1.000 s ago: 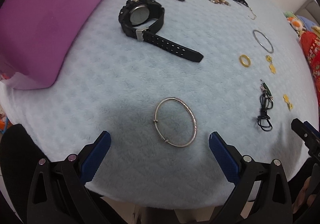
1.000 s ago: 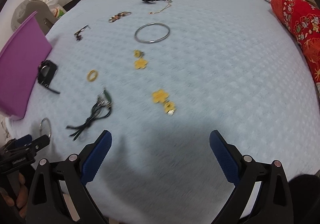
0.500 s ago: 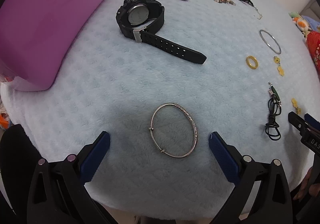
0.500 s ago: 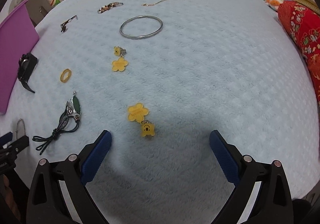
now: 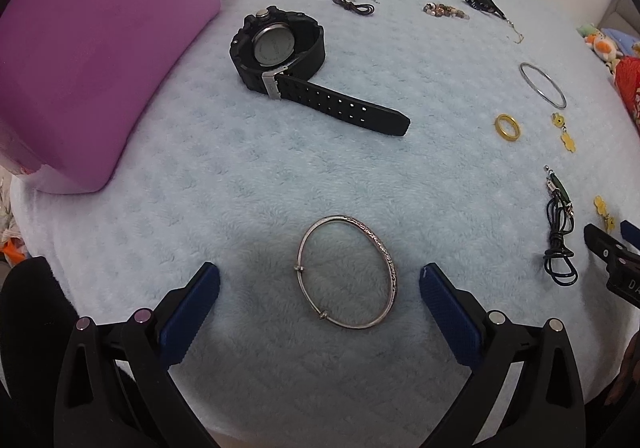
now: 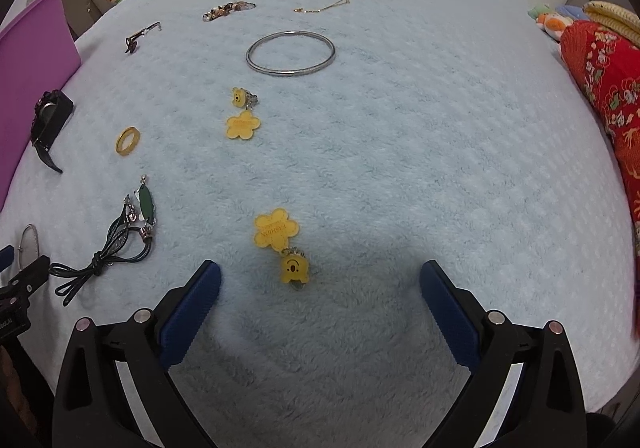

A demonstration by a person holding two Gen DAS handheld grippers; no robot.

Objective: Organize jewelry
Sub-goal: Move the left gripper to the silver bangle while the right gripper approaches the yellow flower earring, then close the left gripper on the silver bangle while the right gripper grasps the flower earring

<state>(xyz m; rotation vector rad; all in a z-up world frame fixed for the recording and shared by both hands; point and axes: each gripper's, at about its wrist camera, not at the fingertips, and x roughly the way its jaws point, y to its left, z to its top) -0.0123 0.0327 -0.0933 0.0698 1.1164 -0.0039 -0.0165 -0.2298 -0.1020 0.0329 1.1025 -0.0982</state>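
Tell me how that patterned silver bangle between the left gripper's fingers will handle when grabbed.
The silver bangle looks like rigid metal, so it should keep its shape. Thin and lying flat in the plush blanket, it may be hard to get under. It could roll if stood on edge.

My left wrist camera looks forward and down along its fingers, close over the near edge of the pale blue blanket (image 5: 240,176). My right wrist camera faces the same way from further right. Both views share the black watch (image 5: 280,48), gold ring (image 6: 128,141) and black cord necklace (image 6: 116,244); each catches the other gripper at its edge.
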